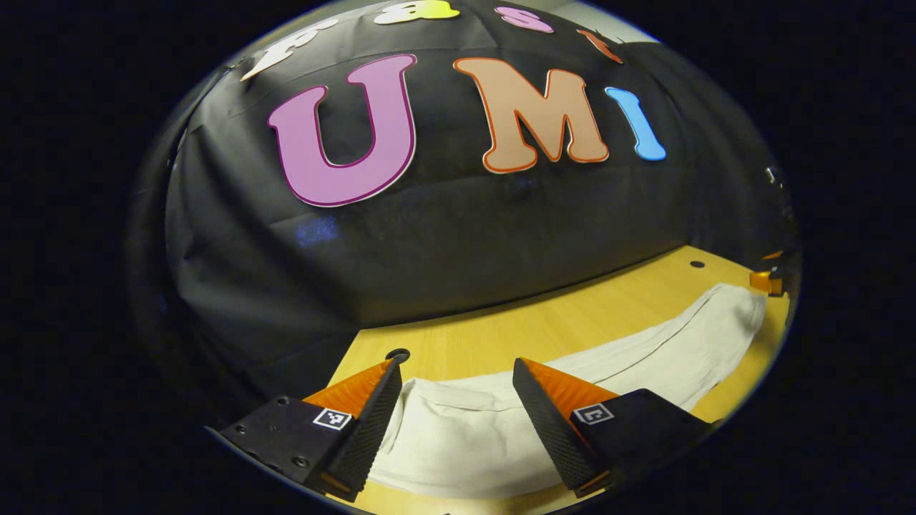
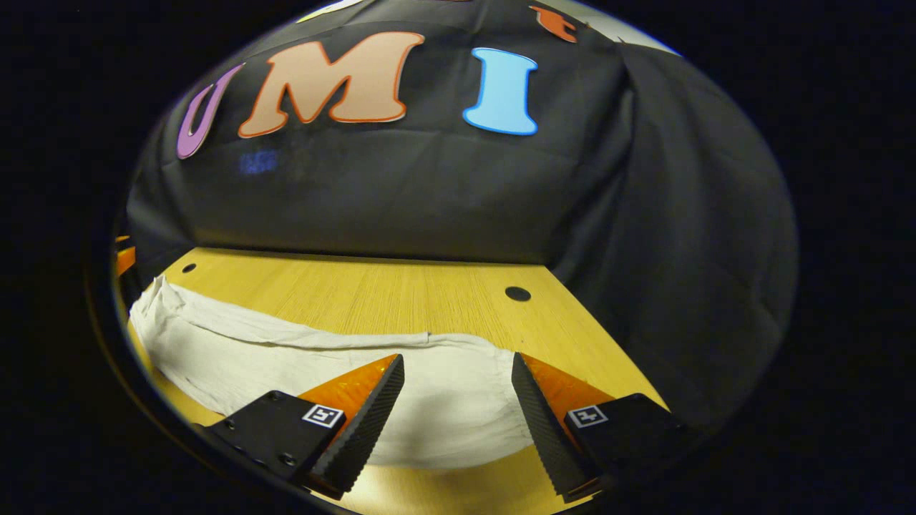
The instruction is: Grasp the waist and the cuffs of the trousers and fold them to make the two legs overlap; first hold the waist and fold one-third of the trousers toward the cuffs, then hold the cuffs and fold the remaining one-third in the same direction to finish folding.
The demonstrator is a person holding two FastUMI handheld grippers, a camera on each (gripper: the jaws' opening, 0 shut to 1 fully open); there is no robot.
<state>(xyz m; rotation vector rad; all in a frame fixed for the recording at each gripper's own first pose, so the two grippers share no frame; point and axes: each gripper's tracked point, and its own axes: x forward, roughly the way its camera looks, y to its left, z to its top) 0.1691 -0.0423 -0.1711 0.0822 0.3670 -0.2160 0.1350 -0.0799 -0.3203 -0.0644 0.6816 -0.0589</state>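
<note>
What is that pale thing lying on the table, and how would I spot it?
Find the yellow wooden table in front of the black cloth wall. Stretched across it lies a long strip of cream-white cloth trousers, flat and slightly wrinkled, with an open tool poised over each end. It is the one soft, pale item on the table, whose wood has small dark round holes.

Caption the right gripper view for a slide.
Open right gripper poised over one end of white trousers lying flat on the wooden table.

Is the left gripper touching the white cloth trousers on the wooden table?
Cannot tell. In the left gripper view the open left gripper frames the trousers; no contact or gap shows.
</note>
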